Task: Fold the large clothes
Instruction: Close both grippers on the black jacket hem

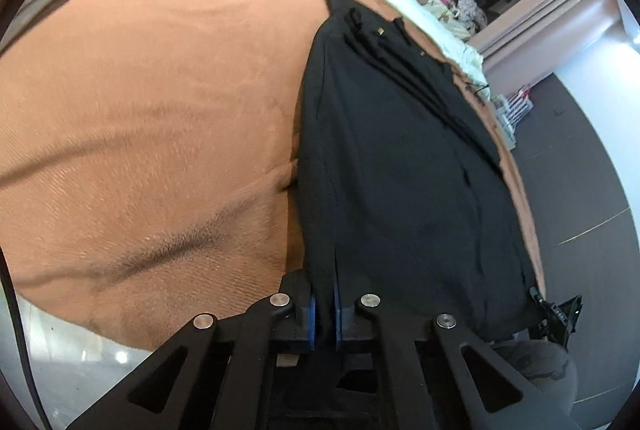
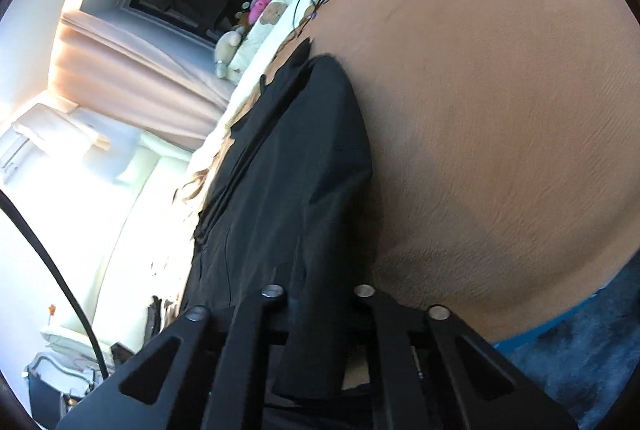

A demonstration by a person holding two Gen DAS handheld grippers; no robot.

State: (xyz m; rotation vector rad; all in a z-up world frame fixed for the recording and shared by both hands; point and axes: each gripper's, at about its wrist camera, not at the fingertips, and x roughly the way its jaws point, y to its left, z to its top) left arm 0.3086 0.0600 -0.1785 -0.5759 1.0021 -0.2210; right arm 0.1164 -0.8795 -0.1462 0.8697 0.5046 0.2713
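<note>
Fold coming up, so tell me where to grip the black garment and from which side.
Grip the black garment at its near hem, coming from the bed's near edge. That edge lies closest on the orange blanket, thin enough to pinch. Both the left gripper and the right gripper are shut on it there.

Black linkage (image 1: 280, 342), blue-padded fingers (image 1: 313, 318)

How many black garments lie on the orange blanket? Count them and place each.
1. The black garment lies along the orange blanket's edge, its near end clamped in the left gripper and right gripper. Layers beneath may be hidden.
</note>
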